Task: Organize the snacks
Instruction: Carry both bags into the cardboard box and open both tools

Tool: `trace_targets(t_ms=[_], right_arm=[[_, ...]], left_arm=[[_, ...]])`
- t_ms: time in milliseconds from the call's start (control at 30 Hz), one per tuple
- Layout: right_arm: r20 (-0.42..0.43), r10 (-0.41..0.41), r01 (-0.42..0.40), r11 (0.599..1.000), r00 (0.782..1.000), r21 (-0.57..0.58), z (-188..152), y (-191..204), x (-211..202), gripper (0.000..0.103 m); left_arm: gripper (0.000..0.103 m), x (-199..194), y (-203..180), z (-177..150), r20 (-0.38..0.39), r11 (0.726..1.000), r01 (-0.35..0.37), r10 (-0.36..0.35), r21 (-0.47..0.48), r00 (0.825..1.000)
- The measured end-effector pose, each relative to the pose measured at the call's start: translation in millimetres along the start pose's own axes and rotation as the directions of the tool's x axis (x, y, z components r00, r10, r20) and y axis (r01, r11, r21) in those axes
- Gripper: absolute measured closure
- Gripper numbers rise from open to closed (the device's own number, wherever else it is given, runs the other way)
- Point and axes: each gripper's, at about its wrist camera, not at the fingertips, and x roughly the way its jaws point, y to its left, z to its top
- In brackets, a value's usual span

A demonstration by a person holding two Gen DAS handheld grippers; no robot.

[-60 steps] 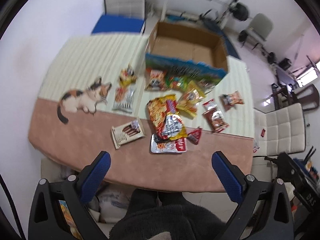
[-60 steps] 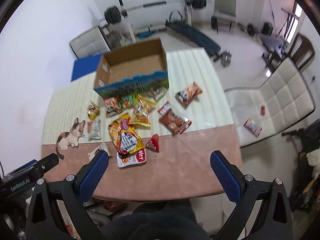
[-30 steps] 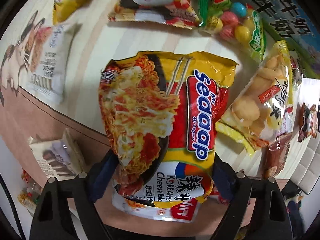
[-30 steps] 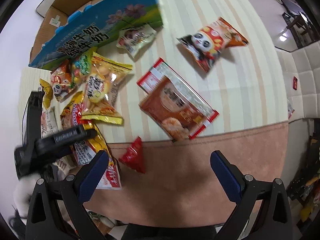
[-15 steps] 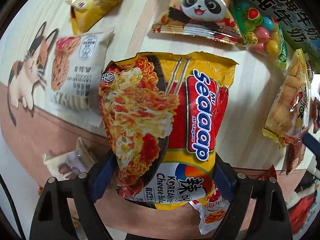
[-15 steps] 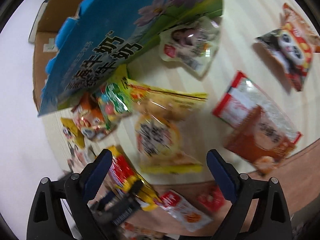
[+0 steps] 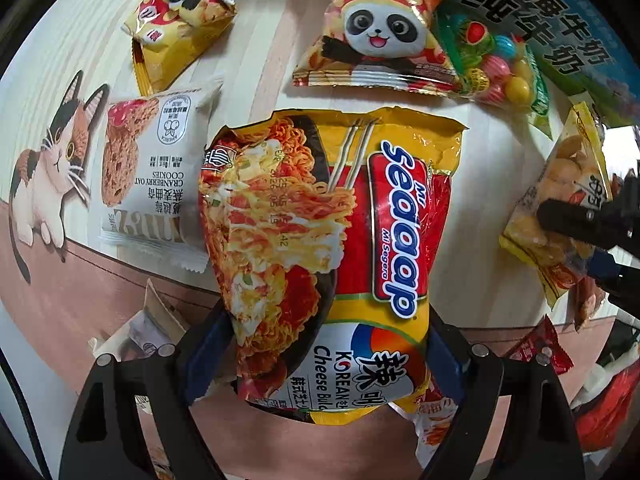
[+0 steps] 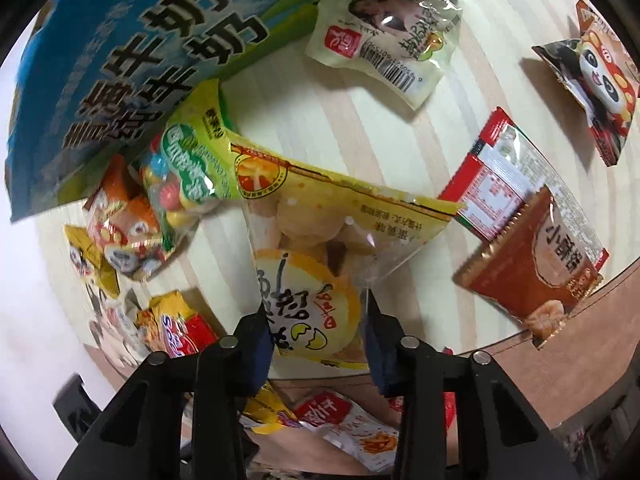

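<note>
Left wrist view: left gripper (image 7: 326, 354) clamps the noodle packet (image 7: 328, 248). Right gripper (image 8: 320, 344), jaws just closing, pinches the yellow egg-snack bag (image 8: 316, 280). Most snacks remain scattered; sorting barely begun.

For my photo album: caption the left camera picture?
Left gripper clamps a noodle packet above snacks on a table.

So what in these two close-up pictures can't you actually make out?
- Inside of the blue milk box: both views show only its printed side.
- Lower end of the noodle packet, left view: cut off behind the left tool.
- Packets beneath the right tool, right view: covered by its black frame.
- Bottom edge of the yellow egg-snack bag: hidden between that tool's pads.
- Room beyond the table: out of frame.
</note>
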Motion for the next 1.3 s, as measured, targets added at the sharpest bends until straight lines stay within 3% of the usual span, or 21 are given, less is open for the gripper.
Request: trace_targets(t_ms=[300, 467, 633, 833, 967, 1067, 1300], right_arm=[[0.032, 0.019, -0.014, 0.989, 0.999, -0.148, -33, 0, -20, 0.064], [0.07, 0.054, -0.036, 0.972, 0.996, -0.233, -43, -5, -69, 0.064], [0.126, 0.125, -0.082, 0.95, 0.984, -0.301, -40, -1, -132, 0.065], [0.181, 0.23, -0.158, 0.926, 0.956, -0.344, -1, 15, -204, 0.065], [0.248, 0.212, -0.108, 0.921, 0.945, -0.375, 49, 39, -225, 0.065], [0.236, 0.19, -0.088, 0.918, 0.953, -0.386, 93, 58, -219, 0.065], [0.156, 0.112, -0.041, 0.916, 0.981, -0.398, 196, 86, -177, 0.064]], left_arm=[[0.016, -47, 5, -16, 0.059, 1.0, -0.008, 0.006, 0.022, 0.998], [0.016, -93, 4, -27, 0.112, 0.998, 0.038, -0.044, 0.05, 0.993], [0.016, -166, -4, -22, 0.212, 0.991, 0.107, -0.122, 0.081, 0.97], [0.016, -243, -34, 31, 0.279, 0.97, 0.192, -0.227, 0.148, 0.933], [0.016, -262, -75, 93, 0.335, 0.973, 0.14, -0.196, 0.183, 0.922], [0.016, -257, -90, 139, 0.328, 0.975, 0.115, -0.172, 0.188, 0.929], [0.016, -211, -110, 229, 0.213, 0.979, 0.093, -0.131, 0.179, 0.968]])
